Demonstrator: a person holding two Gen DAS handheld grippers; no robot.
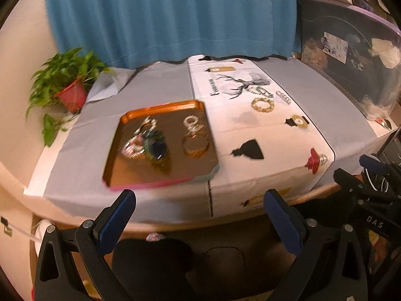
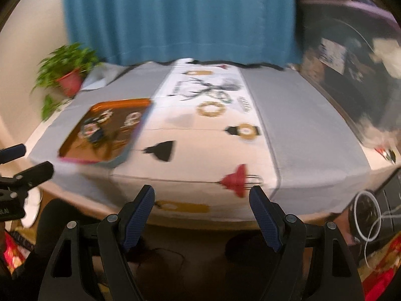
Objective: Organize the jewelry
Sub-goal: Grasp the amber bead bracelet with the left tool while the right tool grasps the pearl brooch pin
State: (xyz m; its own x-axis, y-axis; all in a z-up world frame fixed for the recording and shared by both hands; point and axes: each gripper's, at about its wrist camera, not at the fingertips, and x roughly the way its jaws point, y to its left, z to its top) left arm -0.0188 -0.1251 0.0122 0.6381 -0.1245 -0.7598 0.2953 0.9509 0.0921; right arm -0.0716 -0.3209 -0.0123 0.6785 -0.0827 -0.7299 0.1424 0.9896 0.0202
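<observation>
Plainly, the risks run from the biggest thing down to the smallest.

Table: the grey-and-white printed cloth over the table [image 1: 155, 87] hangs loose at the near edge; a gripper dragged low across it could, I judge, pull the cloth and shift everything on it.

Tray: the orange rectangular metal tray [image 1: 160, 105] lies left of centre, its near corner close to the table's front edge; a nudge there might tip it off.

Tray contents: a gold bangle [image 1: 195, 145], a pale beaded bracelet [image 1: 191, 121] and a dark tangled cluster of pieces [image 1: 150, 143] sit together; dropping more in carelessly could knot them.

Loose jewelry: a yellow beaded bracelet [image 1: 262, 104], a silver chain bracelet [image 1: 283, 97] and a green-and-white beaded strand [image 1: 259, 91] lie on the white panel, right of the tray, well apart from both grippers. They lie flat and close together, so a wide pinch may catch two or slip off.

Left gripper [image 1: 200, 198]: fingers wide, nothing between them, short of the table edge.

Right gripper [image 2: 201, 195]: fingers wide, empty, also short of the edge.

Hard to make out: the right wrist view is smeared, so the pieces blur; the cluster's separate items cannot be told apart; the printed ornaments resemble real pieces.
</observation>
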